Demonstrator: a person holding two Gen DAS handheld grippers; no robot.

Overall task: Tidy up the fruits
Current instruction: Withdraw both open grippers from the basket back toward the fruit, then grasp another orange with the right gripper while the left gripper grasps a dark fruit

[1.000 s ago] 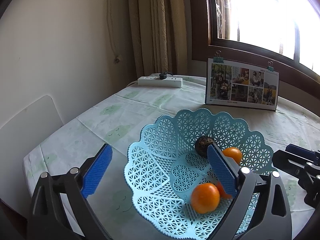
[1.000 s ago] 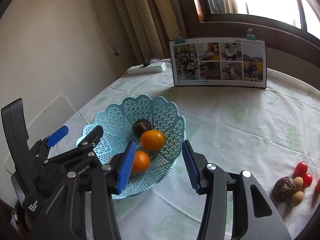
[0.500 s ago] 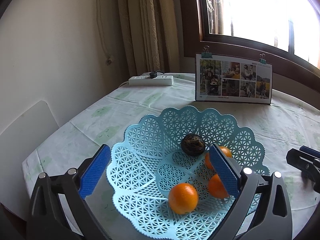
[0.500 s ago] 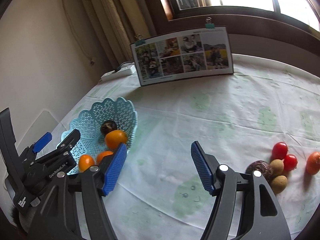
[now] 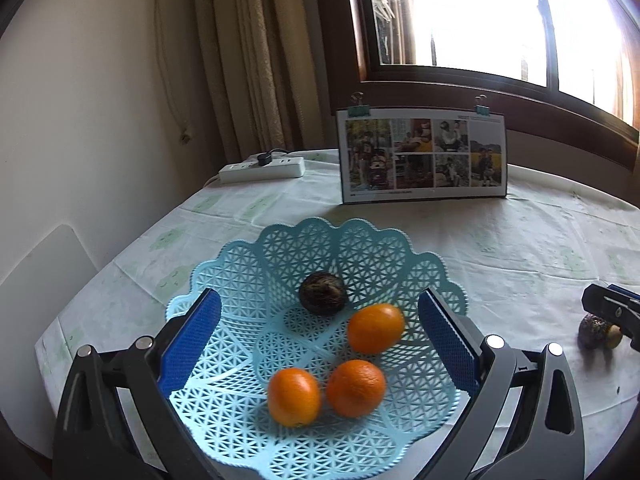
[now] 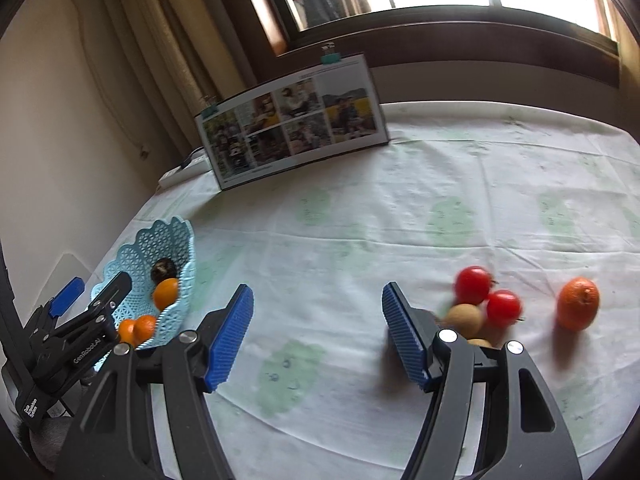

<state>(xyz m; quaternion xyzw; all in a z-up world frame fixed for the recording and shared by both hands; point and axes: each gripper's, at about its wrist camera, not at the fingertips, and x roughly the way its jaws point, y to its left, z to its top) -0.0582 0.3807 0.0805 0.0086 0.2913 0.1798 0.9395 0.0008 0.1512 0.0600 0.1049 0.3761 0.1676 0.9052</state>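
A light blue lattice basket [image 5: 256,264] [image 6: 176,240] holds three oranges [image 5: 375,328] and a dark round fruit [image 5: 322,298]. My left gripper [image 5: 320,340] hangs open over the basket's near side, nothing between its fingers. In the right wrist view my right gripper [image 6: 318,334] is open above bare tablecloth. Just right of it lie two red tomatoes [image 6: 473,285], two tan round fruits [image 6: 464,319] and a lone orange [image 6: 578,303]. Its right finger [image 6: 404,340] hides part of that pile. The left wrist view shows a dark fruit [image 5: 593,330] there.
A clipped photo board [image 5: 422,160] [image 6: 292,128] stands at the back of the table. A white power strip [image 5: 262,169] lies near the curtain at the back left. A white chair back [image 5: 36,276] sits beyond the table's left edge.
My right gripper has swung right, away from the basket to the loose fruit pile. The left gripper has shifted to centre over the basket, where the oranges have rolled.
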